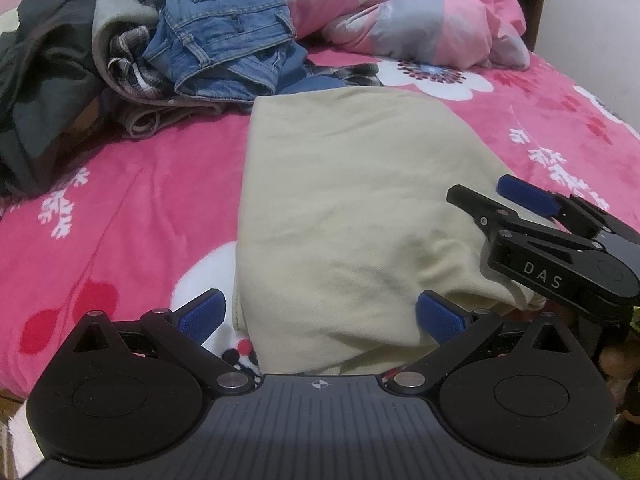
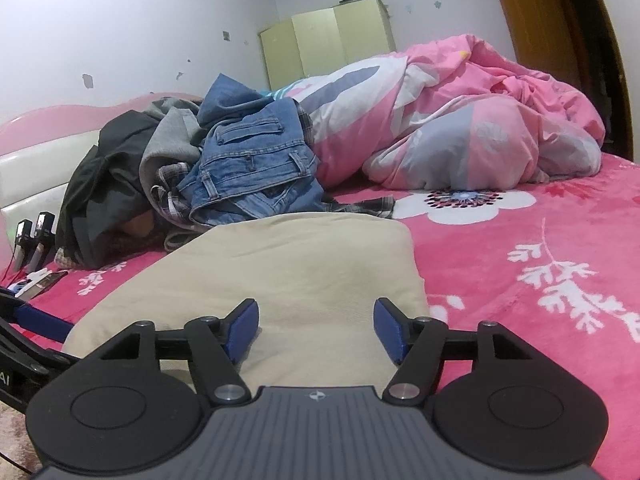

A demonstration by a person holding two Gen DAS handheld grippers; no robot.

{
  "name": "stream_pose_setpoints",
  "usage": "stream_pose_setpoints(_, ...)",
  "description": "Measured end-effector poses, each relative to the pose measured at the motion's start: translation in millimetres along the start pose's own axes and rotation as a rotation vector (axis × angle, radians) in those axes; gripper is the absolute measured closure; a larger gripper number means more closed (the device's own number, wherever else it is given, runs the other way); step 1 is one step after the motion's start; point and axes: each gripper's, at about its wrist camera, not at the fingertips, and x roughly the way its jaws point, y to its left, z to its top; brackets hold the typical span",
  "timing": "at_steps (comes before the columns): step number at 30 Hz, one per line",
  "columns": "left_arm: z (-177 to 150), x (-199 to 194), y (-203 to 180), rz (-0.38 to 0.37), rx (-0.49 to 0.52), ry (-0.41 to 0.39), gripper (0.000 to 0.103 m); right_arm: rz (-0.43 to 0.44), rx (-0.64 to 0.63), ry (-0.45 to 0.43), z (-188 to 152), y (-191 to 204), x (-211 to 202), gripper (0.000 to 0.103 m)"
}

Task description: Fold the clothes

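The cream cloth (image 1: 352, 208) lies flat on the pink bed (image 1: 132, 208), in front of the jeans (image 1: 228, 36) and the clothes pile. To fold it well, I think each side should pinch a near corner and lift together. The left hand-held gripper (image 1: 320, 316) is wide open around the cloth's near edge, holding nothing. The right hand-held gripper (image 2: 316, 330) is open over the cloth's near right corner, empty too.

One cream garment (image 1: 352, 208), one pair of jeans (image 1: 228, 36), one pink duvet (image 1: 420, 12), two hand-held grippers, left (image 1: 320, 316), right (image 2: 316, 330).
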Motion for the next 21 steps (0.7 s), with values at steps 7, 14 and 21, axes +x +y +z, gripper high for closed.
stream_pose_setpoints(7, -4.7, 0.1, 11.3, -0.053, -0.022, -0.012, 0.000, -0.181, -0.070, 0.021, 9.6, 7.9, -16.6, 0.000)
stream_pose_setpoints(14, -11.1, -3.1, 26.5, -0.120, -0.065, -0.033, 0.000, -0.195, 0.023, 0.039, 15.6, -14.0, -44.2, 0.000)
stream_pose_setpoints(21, -24.5, -24.3, 54.3, -0.151, -0.054, -0.138, 0.000, -0.215, 0.174, 0.029, 22.9, -40.0, -82.0, 0.008)
